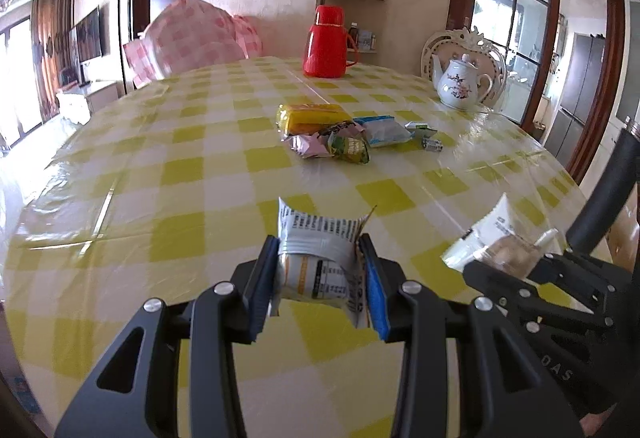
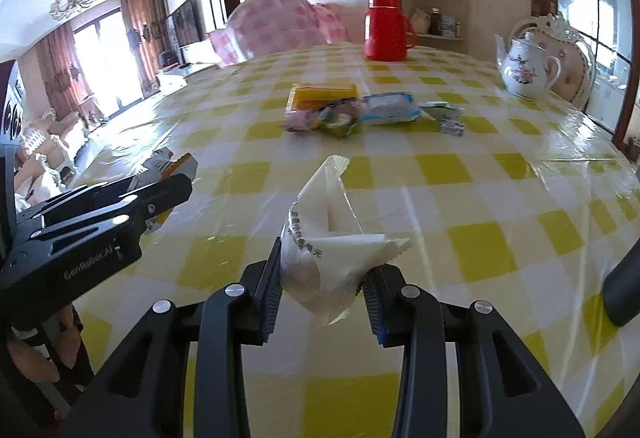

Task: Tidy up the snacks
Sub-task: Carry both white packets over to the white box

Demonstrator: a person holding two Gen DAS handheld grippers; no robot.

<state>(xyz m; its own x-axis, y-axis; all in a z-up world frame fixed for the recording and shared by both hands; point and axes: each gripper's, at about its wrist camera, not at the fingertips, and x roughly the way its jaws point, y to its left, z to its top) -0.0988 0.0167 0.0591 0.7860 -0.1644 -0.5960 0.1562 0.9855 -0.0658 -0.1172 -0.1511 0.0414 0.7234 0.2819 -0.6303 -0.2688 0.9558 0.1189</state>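
My left gripper (image 1: 319, 258) is shut on a white-and-orange snack packet (image 1: 316, 254) with printed text, held above the table. It also shows at the left of the right wrist view (image 2: 160, 193). My right gripper (image 2: 324, 278) is shut on a white snack pouch (image 2: 324, 242), also off the table; it shows at the right of the left wrist view (image 1: 496, 242). A pile of snacks lies mid-table: a yellow pack (image 1: 310, 115), a pink wrapper (image 1: 306, 145), a green packet (image 1: 348, 145), a blue-white packet (image 1: 386, 131) and small green-white pieces (image 1: 424, 133).
The table has a yellow-and-white checked cloth (image 1: 168, 205). A red thermos (image 1: 326, 41) stands at the far edge and a white floral teapot (image 1: 460, 81) at the far right. A pink checked chair cover (image 1: 192, 37) is behind the table.
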